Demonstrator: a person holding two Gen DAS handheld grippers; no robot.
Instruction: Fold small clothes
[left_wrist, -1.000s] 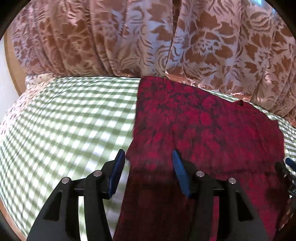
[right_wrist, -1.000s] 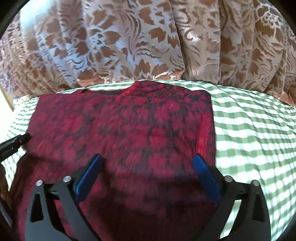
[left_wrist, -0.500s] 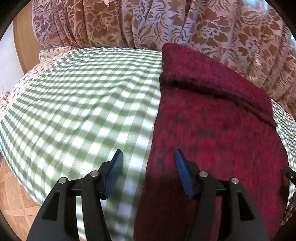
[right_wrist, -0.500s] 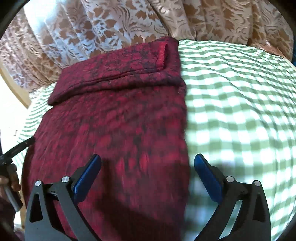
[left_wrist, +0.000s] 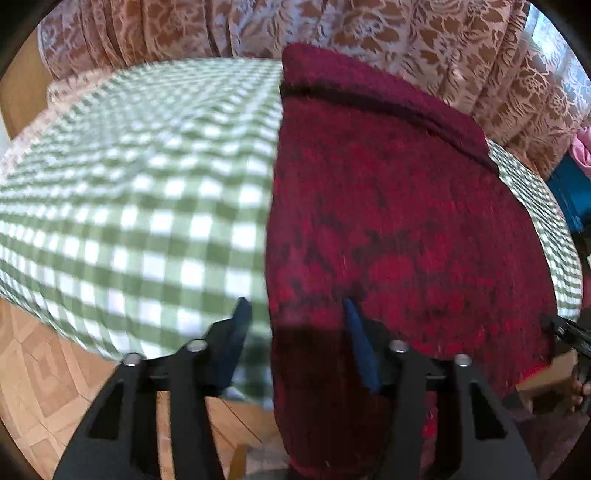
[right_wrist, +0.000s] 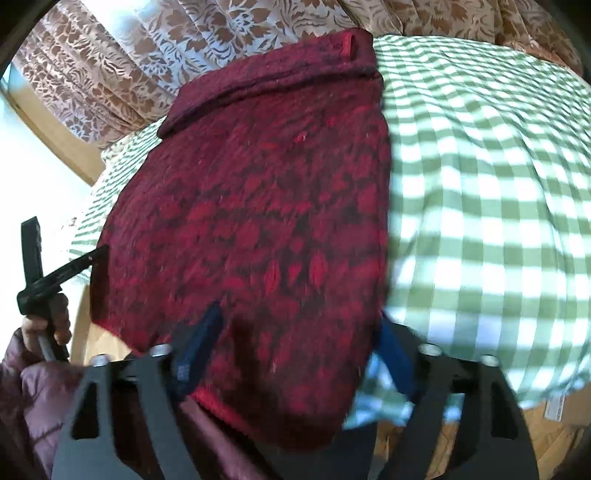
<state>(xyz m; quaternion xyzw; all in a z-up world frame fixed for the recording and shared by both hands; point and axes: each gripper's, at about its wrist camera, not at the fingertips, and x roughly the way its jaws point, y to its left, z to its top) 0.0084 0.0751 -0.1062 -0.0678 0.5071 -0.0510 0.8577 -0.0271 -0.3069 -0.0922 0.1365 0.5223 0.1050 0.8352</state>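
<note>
Having drawn both grippers back to the near edge of the checked table (left_wrist: 155, 206), we see the left gripper (left_wrist: 295, 314) and right gripper (right_wrist: 299, 328) closing around the corners of the red garment (right_wrist: 258, 206), far end already folded over, though a firm pinch we cannot confirm.

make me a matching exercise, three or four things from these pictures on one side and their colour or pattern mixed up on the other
Things:
1. sweater
2. tablecloth
3. curtain
4. floor

Looks:
A. green and white checks
B. brown leaves on pale cloth
C. dark red with black blotches
D. tan wood pattern

Pairs: 1-C, 2-A, 3-B, 4-D
</note>
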